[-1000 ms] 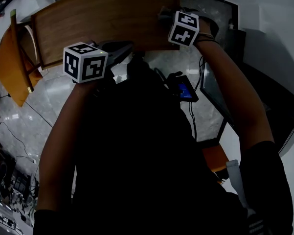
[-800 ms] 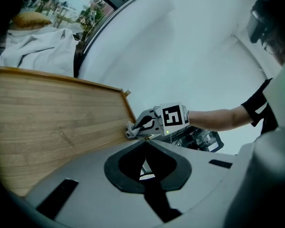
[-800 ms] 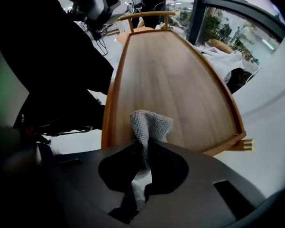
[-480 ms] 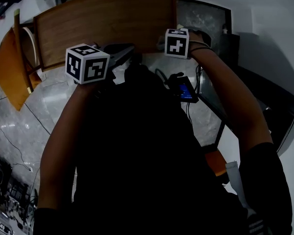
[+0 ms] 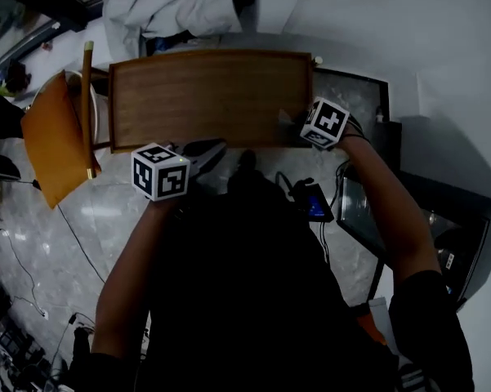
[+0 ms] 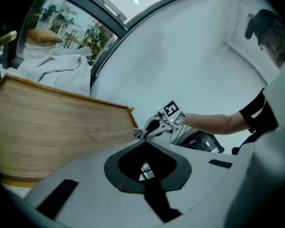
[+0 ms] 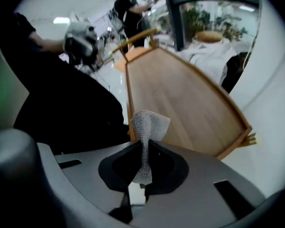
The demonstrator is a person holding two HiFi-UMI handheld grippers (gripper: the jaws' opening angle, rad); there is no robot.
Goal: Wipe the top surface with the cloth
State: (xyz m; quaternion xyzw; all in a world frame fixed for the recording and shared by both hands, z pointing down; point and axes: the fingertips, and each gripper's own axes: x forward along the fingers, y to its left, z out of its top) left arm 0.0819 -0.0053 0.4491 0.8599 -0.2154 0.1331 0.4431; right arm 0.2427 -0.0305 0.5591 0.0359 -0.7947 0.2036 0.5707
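Head cam had pulled back vs 1 s ago, so whole bench top (image 5: 204, 96) sat in frame instead of cut at upper edge; both tools kept approx same places along near edge, no real reach yet.

Right tool (image 7: 144, 145) was clamped on cloth (image 7: 149, 122); cloth bunched between jaws, free end poking up past tips, just above near right corner of bench; not clearly touching wood.
Left tool (image 6: 144, 144) had jaws together w/ nothing in them, hovering off near edge, left of centre.

Handling, my read: cloth looked light, soft, open-weave, limp; likely to fold or drag back under pressure, so pinch at bunched middle made sense, leaving a pad beyond tips to press flat.
Top looked stiff, smooth wood w/ thin raised lip round it; cloth should slide easily but may snag at lip and corners.

Views: right gripper view alone showed the pinch and weave; in head view cloth was only a pale speck at tool tip.
Left gripper view gave right tool side-on at bench corner.
Head view alone gave full top, orange chair (image 5: 53, 137) at left end, white fabric heap (image 5: 180, 6) behind.
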